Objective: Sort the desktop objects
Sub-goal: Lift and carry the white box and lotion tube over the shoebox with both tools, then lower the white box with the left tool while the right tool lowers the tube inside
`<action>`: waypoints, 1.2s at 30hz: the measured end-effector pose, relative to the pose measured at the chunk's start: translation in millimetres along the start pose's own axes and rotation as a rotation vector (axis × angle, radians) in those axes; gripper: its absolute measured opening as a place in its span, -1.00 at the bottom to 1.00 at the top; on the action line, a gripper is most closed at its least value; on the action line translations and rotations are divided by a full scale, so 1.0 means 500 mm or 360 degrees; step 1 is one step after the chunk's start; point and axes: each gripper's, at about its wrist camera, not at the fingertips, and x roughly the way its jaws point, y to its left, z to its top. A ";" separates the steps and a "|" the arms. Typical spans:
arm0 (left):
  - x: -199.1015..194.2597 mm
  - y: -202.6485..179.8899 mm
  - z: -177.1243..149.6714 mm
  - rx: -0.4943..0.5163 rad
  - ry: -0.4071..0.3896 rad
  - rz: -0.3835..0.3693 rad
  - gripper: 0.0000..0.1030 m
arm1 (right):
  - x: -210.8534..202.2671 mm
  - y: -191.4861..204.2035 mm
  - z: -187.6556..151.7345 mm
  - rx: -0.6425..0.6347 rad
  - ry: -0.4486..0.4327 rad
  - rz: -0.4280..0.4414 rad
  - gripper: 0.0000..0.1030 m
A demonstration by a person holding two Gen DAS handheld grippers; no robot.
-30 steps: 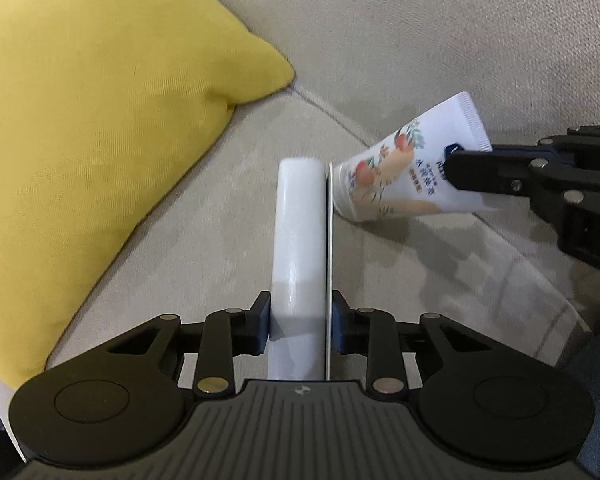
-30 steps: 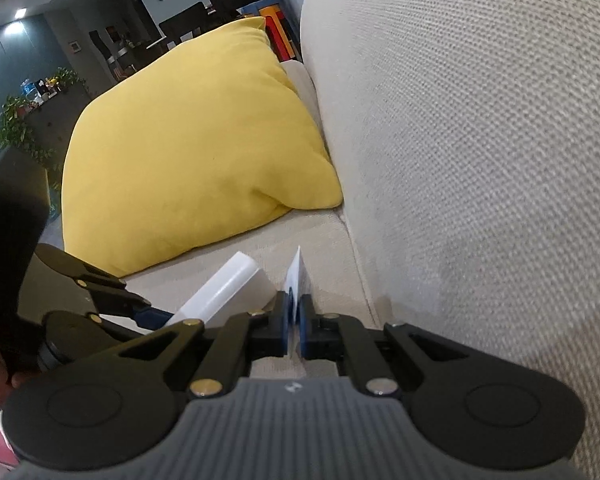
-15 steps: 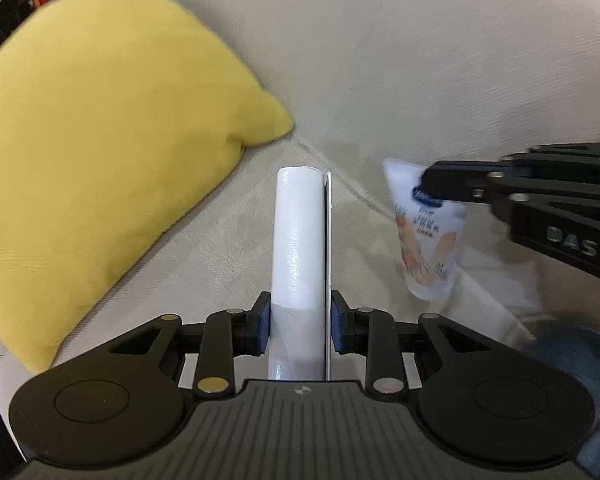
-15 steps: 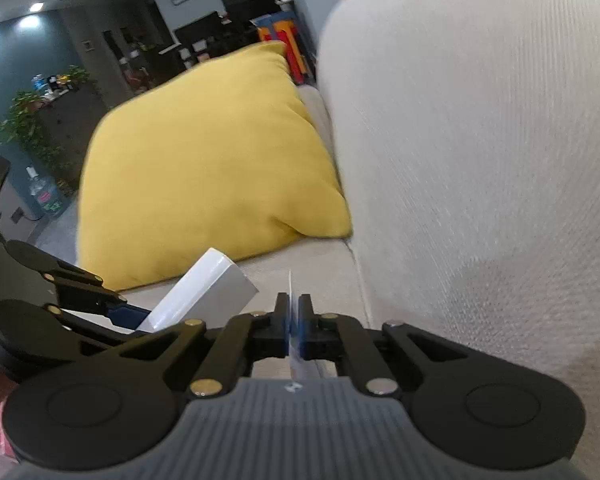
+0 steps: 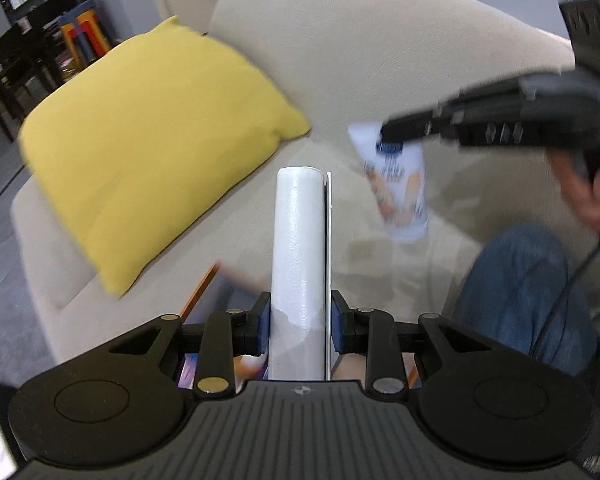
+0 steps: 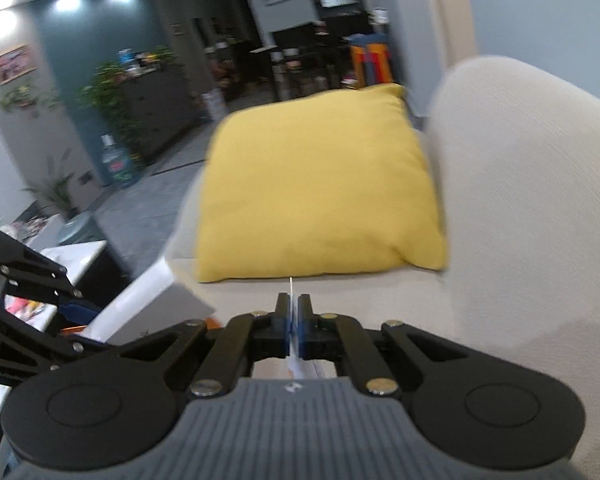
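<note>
The left tongs [image 5: 298,326] pinch a white box [image 5: 299,248] by its long sides, so it juts forward, steady for carrying. To their right, the right tongs [image 5: 396,134] clamp a printed tube [image 5: 400,188] by its flat crimped end, letting it hang cap-down above the sofa [image 5: 380,52]. Both objects are lifted, probably heading toward a sorting spot. A yellow cushion [image 5: 152,136] lies far left.

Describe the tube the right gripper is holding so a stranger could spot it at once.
Find the beige sofa with the yellow cushion. To the cushion's right, the right gripper pinches the flat end of a white tube, which hangs cap down. Unlike the plain white box, it bears a blue logo and orange fruit print.
</note>
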 end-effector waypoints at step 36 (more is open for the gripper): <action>0.203 0.081 -0.296 0.0470 0.0569 -0.0708 -0.36 | 0.157 0.267 -0.023 -0.0299 0.0418 0.0228 -0.95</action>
